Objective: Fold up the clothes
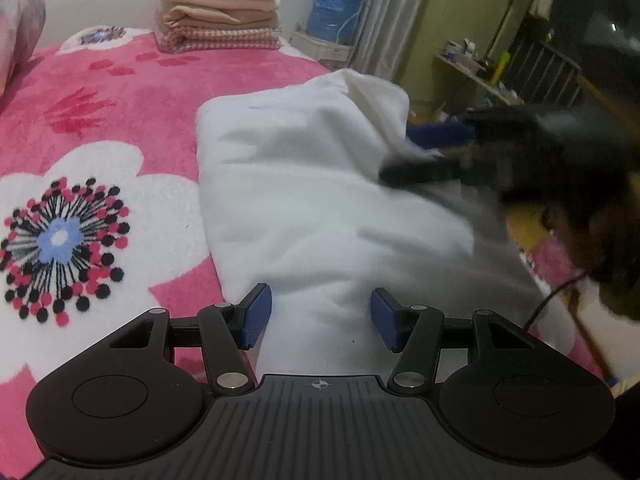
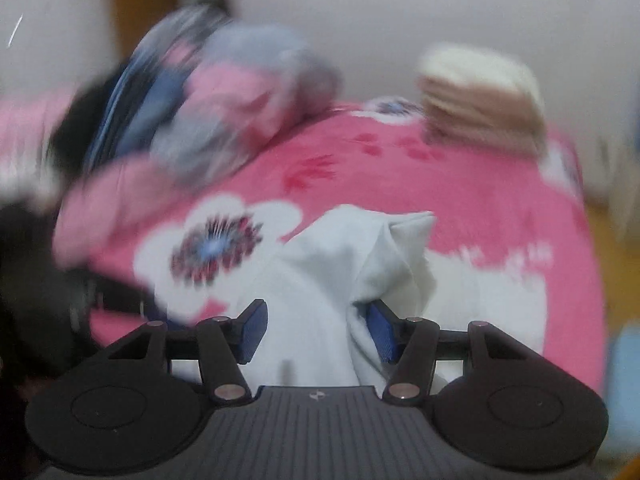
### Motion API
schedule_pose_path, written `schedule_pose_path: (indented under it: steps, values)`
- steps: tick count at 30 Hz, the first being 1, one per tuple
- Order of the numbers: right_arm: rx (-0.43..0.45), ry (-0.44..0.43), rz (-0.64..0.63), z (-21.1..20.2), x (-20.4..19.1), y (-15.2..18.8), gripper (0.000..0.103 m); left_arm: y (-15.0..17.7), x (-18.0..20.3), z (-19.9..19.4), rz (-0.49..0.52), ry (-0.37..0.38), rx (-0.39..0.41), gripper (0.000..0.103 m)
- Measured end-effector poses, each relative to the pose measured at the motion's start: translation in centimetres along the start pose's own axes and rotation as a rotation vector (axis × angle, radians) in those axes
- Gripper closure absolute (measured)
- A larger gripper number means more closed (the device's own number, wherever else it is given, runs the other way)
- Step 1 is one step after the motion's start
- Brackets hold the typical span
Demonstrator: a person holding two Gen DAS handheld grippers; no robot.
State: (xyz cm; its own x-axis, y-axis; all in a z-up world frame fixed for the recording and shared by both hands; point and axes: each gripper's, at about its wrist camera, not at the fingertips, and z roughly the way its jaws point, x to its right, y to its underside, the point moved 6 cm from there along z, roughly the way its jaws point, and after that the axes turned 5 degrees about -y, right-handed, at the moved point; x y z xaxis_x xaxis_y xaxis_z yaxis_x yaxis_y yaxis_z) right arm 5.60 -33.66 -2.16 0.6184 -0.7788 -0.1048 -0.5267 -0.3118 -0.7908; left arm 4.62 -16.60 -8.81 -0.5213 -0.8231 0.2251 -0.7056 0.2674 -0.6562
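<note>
Already the white garment (image 1: 320,184) lay on the pink flowered bed (image 1: 100,120) as a long, narrow fold, its long axis running from 6 toward 12 o'clock in the left wrist view. One loose flap near 1 o'clock remained untidy, so I judged another fold was left. A finished stack of folded towels (image 1: 218,6) sat at 11 o'clock. Left gripper (image 1: 320,322) stood apart over the cloth; right gripper (image 2: 316,330) likewise apart, cloth loose between its fingers.

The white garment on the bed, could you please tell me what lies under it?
The white garment rests on the pink floral blanket, which shows all around it. Whatever lies beneath its folds is covered.
</note>
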Motion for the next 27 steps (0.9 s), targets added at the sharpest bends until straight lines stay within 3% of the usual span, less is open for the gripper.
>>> schedule_pose_path:
  steps: [2,6,12,15,18,23,27]
  values:
    - [-0.029,0.014,-0.142,0.5,-2.4,0.8,0.044,-0.3,-0.6,-0.3,-0.059,0.025,0.003,0.048]
    - [-0.096,0.041,-0.286,1.5,-4.3,2.7,0.046,-1.2,-2.3,-0.6,-0.195,0.054,0.024,0.048]
    - [-0.134,0.020,-0.254,1.2,-4.2,3.7,0.045,-2.9,-2.8,-1.1,-0.236,0.071,0.083,0.048]
    - [-0.138,0.013,-0.251,0.6,-4.5,4.0,0.045,-3.8,-2.0,-0.7,-0.195,0.077,0.095,0.047]
    - [-0.076,0.003,-0.153,-1.4,-3.1,2.9,0.045,-3.8,-1.4,0.0,-0.170,0.072,0.086,0.047]
    - [0.079,0.111,0.244,-4.9,5.5,1.3,0.045,-2.7,-1.7,0.8,-0.191,0.065,0.048,0.047]
    - [0.055,0.197,0.388,-3.7,10.4,2.3,0.050,-2.9,-1.9,0.7,-0.200,0.057,0.054,0.047]
